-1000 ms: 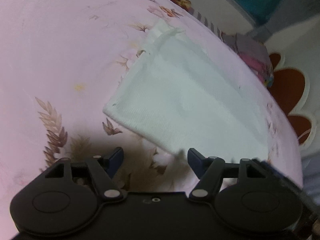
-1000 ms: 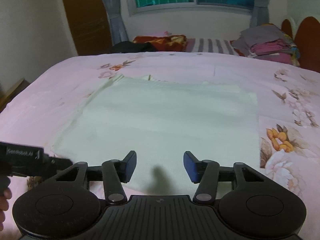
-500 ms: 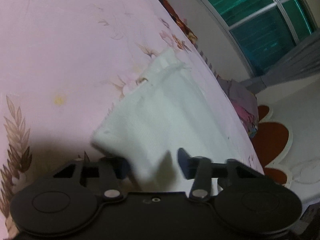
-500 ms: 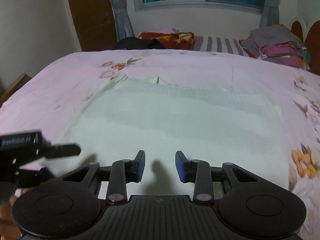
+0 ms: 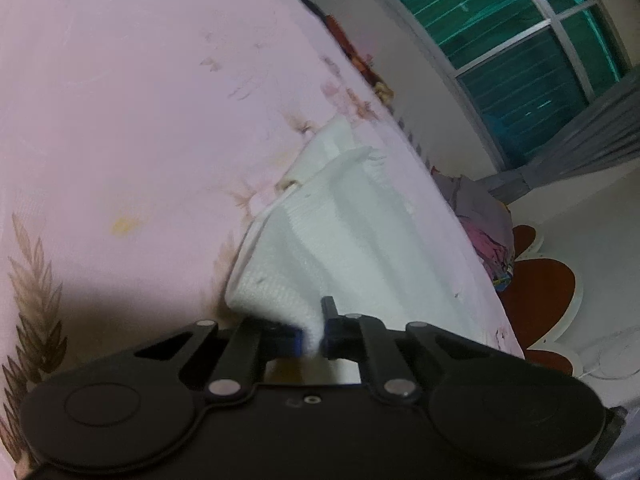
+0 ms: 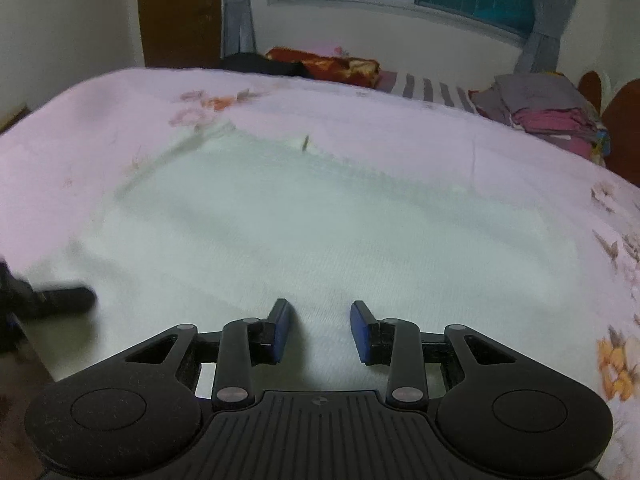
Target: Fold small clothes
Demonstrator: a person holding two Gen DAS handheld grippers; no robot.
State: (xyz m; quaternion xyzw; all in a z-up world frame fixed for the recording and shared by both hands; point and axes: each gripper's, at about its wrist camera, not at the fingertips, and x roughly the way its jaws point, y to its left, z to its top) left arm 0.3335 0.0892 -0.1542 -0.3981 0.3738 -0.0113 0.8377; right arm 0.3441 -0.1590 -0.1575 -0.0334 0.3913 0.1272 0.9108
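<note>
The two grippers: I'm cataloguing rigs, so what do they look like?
Both match. The left gripper and right gripper have matte black bodies with two round discs, black linkage arms on silver pivot pins, and blue pads on the fingertips. The right one's top plate is ribbed. No cables or sleeves are visible.

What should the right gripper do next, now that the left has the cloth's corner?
Probably close the right gripper on the near edge of the white cloth. The left gripper is already pinched on its corner, while the right jaws stand apart over the fabric, gripping nothing, so the cloth cannot yet be lifted evenly.
</note>
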